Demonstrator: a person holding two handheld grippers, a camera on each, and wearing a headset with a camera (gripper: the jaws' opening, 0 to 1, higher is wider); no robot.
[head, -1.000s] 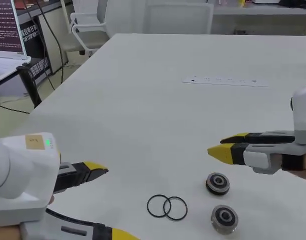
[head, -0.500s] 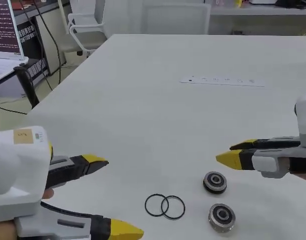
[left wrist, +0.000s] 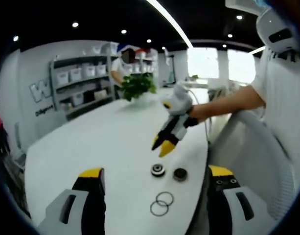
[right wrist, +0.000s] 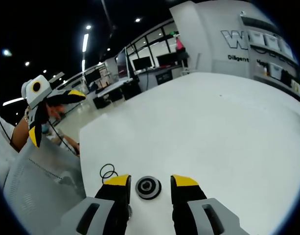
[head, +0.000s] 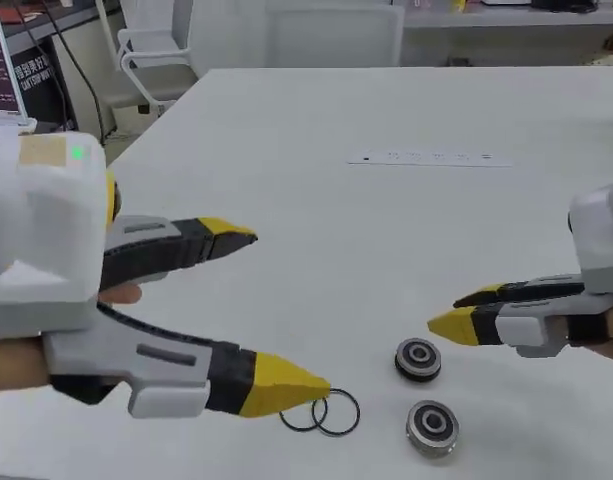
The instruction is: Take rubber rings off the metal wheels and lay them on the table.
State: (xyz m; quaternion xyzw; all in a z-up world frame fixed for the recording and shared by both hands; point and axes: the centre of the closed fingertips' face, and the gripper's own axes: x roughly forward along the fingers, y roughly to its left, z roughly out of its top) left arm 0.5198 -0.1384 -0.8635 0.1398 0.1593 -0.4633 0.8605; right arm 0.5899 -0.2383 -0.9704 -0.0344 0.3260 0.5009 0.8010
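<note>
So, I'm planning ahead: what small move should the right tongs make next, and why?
Probably lower the right tongs over the farther wheel: it lines up between their open tips, and its dark rim may be a ring.

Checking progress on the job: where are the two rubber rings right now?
In the head view, the rubber rings lie overlapping on the table near the bottom edge, just left of the two metal wheels.

The left tongs (left wrist: 155,172) stand wide apart above the white tabletop (left wrist: 105,137). Between their jaws lie two thin black rubber rings (left wrist: 162,203), overlapping. Just beyond the yellow tips, two round metal wheels (left wrist: 158,170) sit side by side, and the right tongs (left wrist: 164,144) hover past them.
</note>
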